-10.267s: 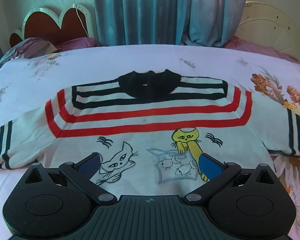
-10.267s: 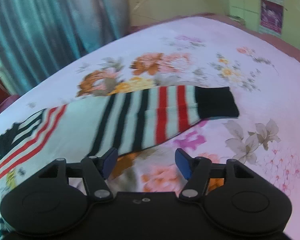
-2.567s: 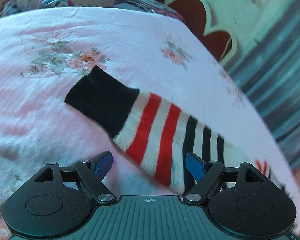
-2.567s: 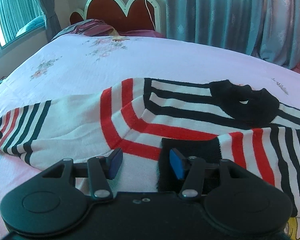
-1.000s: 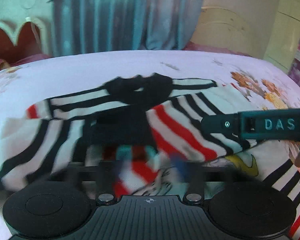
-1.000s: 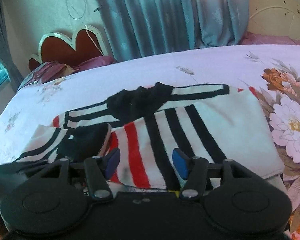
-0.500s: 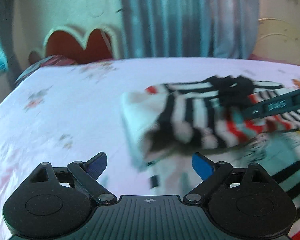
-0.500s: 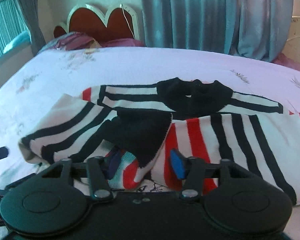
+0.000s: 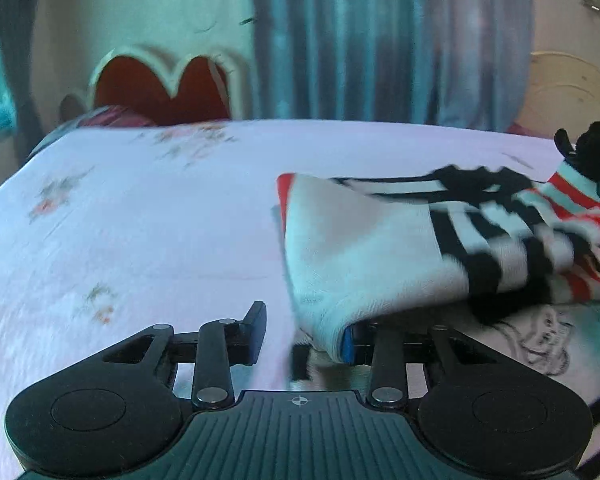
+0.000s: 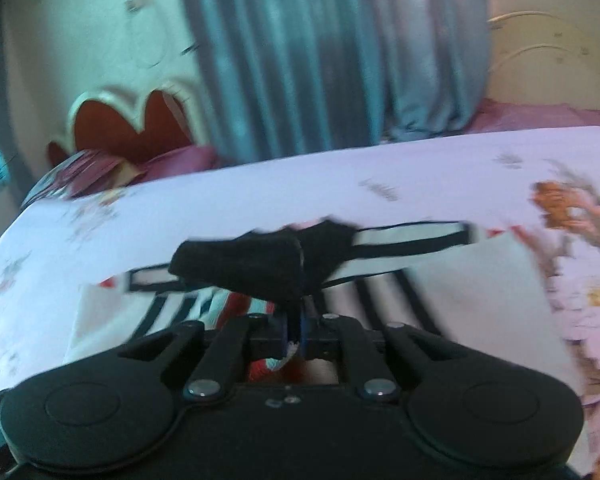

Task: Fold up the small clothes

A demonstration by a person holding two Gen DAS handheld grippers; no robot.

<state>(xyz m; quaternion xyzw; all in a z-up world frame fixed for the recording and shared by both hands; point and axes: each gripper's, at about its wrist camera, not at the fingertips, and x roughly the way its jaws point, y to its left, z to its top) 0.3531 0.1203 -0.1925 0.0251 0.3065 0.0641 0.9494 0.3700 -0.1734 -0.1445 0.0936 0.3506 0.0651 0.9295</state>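
In the left wrist view the left tongs (image 9: 302,334), jaws just closing, bracket the folded shoulder edge of the striped sweater (image 9: 364,252) on the bed (image 9: 140,220) without pinching yet, so seat both layers first; in the right wrist view the right tongs (image 10: 295,330), pressed together on the black sleeve cuff (image 10: 240,266) just ahead, should lay it flat across the chest.

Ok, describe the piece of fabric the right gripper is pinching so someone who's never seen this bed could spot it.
On the pale floral bedsheet lies a white knitted sweater with black and red stripes. Its left sleeve is folded across the body, and the right gripper is shut on that sleeve's end. Look for the solid black cuff, lifted above the striped knit around it.
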